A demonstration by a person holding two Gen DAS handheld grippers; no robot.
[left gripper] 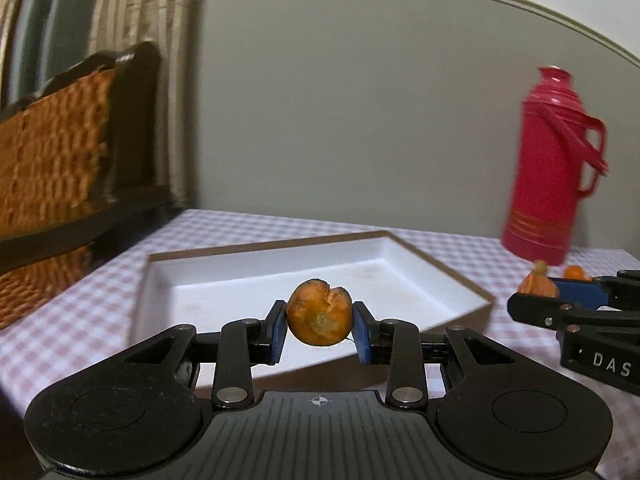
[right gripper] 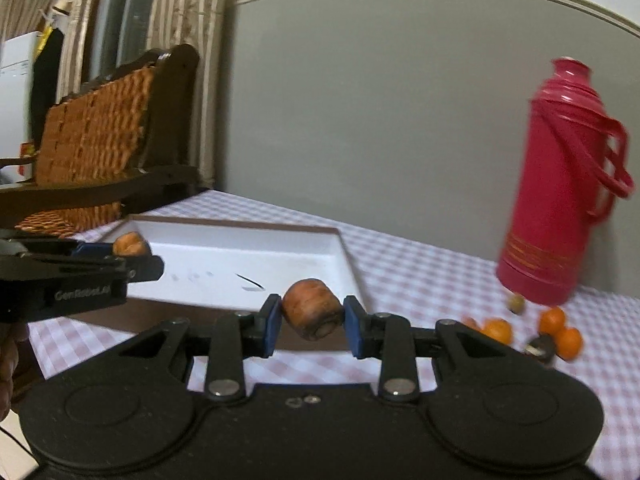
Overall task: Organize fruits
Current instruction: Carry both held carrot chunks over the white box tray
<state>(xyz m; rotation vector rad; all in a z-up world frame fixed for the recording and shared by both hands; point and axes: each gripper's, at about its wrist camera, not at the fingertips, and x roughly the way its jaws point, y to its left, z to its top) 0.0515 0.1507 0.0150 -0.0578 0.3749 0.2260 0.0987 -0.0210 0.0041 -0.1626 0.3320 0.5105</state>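
Holding one firm, light carrot piece (left gripper: 320,312) each, your left tongs (left gripper: 320,330) and right tongs (right gripper: 308,322) pinched their rounded sides above the white tray (left gripper: 248,276).

Glossy red plastic flask (left gripper: 554,168), woven wicker chair back (left gripper: 52,148), checked cloth tablecloth (right gripper: 420,272), matt white tray (left gripper: 256,280)

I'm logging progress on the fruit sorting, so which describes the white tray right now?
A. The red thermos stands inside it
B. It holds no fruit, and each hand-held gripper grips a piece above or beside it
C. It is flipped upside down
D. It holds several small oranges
B: the white tray shows only bare floor, while the left hand-held gripper and right hand-held gripper each clamp an orange-brown piece.
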